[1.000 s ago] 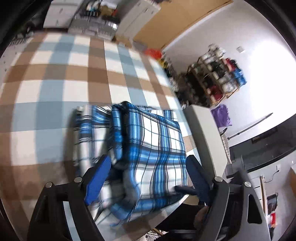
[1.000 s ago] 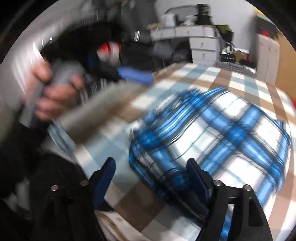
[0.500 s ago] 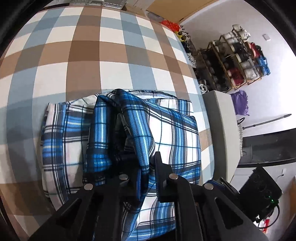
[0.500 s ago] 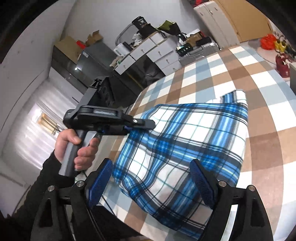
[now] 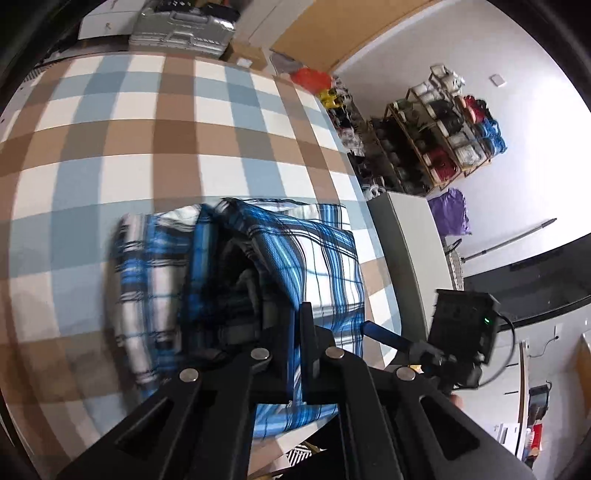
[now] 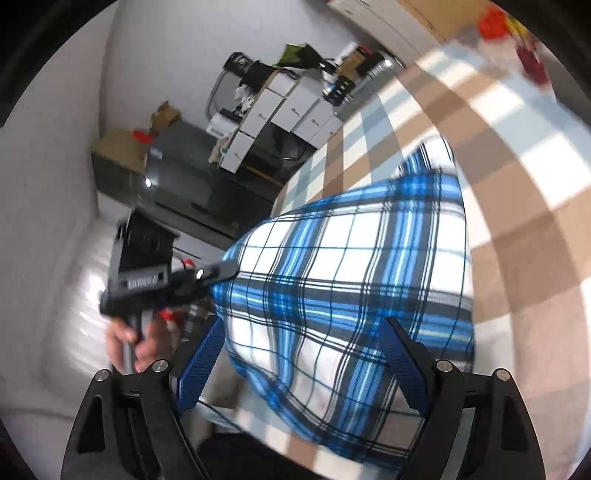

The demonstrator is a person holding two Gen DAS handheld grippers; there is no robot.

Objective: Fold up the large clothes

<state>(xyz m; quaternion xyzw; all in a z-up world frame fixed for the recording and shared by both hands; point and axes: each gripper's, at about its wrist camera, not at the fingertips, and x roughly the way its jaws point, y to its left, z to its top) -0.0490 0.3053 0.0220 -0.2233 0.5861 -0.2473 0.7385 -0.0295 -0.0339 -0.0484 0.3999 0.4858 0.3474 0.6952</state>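
Note:
A blue, white and black plaid shirt [image 5: 314, 266] lies partly folded on the checked table cover [image 5: 147, 140] near the front edge. My left gripper [image 5: 294, 332] is shut on the top layer's near edge and lifts it, so a dark fold opens underneath. In the right wrist view the shirt [image 6: 351, 277] bulges up, pinched at its left corner by the left gripper [image 6: 225, 271]. My right gripper [image 6: 299, 354] is open, its blue pads either side of the shirt's near edge, holding nothing. It also shows in the left wrist view [image 5: 384, 336], beside the shirt.
A grey cabinet [image 5: 410, 243] stands just past the table's right edge, with a shoe rack [image 5: 436, 129] behind. A silver suitcase [image 5: 181, 26] and white drawers [image 6: 288, 107] lie beyond the far end. The checked cover [image 6: 517, 184] stretches away past the shirt.
My left gripper went from open around the shirt to shut on its top layer and has lifted it. My right gripper stayed open and swung closer over the shirt's near edge.

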